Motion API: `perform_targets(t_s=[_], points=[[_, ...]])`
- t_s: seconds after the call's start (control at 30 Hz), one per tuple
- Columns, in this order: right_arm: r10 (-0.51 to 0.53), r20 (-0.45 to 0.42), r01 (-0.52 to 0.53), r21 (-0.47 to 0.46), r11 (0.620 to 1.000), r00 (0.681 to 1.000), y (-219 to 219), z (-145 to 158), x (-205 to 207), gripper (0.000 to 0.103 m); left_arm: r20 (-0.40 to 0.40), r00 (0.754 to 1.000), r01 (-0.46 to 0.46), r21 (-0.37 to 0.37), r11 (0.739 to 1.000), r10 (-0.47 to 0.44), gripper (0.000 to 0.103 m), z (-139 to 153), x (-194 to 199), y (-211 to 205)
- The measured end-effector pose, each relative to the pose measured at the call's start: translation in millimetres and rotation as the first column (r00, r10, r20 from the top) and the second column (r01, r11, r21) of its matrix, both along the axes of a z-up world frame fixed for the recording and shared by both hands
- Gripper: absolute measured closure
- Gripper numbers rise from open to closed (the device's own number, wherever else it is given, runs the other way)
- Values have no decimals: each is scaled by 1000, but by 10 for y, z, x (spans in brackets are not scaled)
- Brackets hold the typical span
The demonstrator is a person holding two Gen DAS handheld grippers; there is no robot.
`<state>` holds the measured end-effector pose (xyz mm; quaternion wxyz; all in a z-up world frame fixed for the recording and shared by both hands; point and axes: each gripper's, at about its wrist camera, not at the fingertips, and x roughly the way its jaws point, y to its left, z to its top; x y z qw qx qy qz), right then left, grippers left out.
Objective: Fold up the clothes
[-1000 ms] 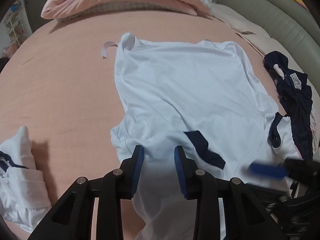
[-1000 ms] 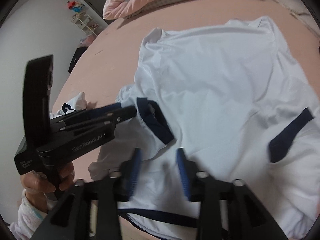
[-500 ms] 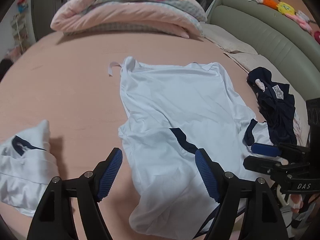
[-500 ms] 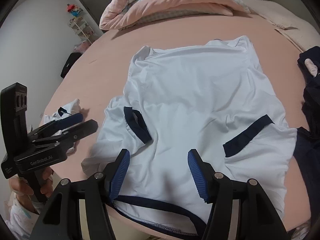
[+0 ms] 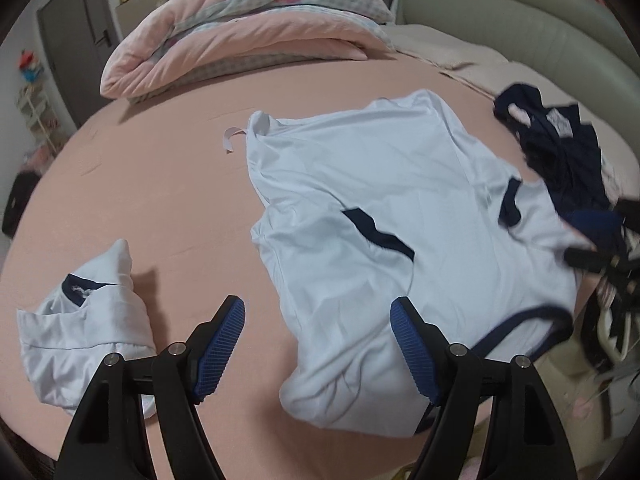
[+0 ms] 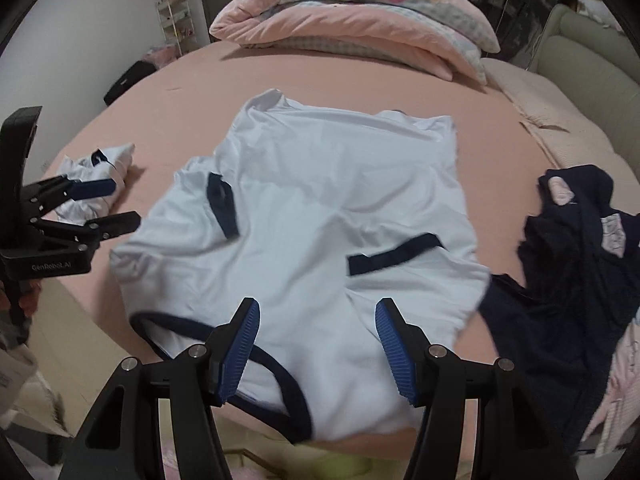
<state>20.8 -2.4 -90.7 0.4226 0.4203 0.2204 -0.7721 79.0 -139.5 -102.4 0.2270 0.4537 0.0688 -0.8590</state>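
Left gripper [image 5: 318, 344] now standing spread, empty, lifting back from white T-shirt [image 5: 372, 216]; right gripper [image 6: 318, 344] likewise spread wider, empty, shirt hem lying below fingers.

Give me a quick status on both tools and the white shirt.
Left tool open, empty. Right tool open, empty. White shirt spread on the bed, both sleeves folded in, collar end over the near edge. Dark clothes touch its right side.
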Motion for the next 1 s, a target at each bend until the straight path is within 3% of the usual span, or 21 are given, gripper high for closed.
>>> perform_targets(t_s=[0.13, 0.27, 0.4, 0.63, 0.8, 1.0], points=[[-6, -51, 7, 28, 1000, 999, 186, 7, 12, 43, 49, 998, 35, -77, 996, -31, 29, -56, 24, 138], [24, -178, -7, 91, 996, 984, 321, -32, 119, 43, 80, 995, 66, -164, 984, -53, 29, -93, 74, 253], [78, -300, -30, 160, 987, 951, 417, -97, 258, 43, 84, 995, 67, -177, 982, -53, 29, -127, 141, 254], [237, -492, -88, 308, 947, 838, 488, -307, 570, 43, 113, 992, 78, -217, 973, -54, 29, -199, 260, 291], [356, -532, -142, 400, 905, 769, 506, -486, 722, 43, 143, 984, 145, -309, 940, -104, 29, -264, 373, 430], [450, -567, -158, 489, 858, 690, 541, -684, 833, 43, 172, 976, 182, -320, 930, -132, 29, -404, 450, 472]])
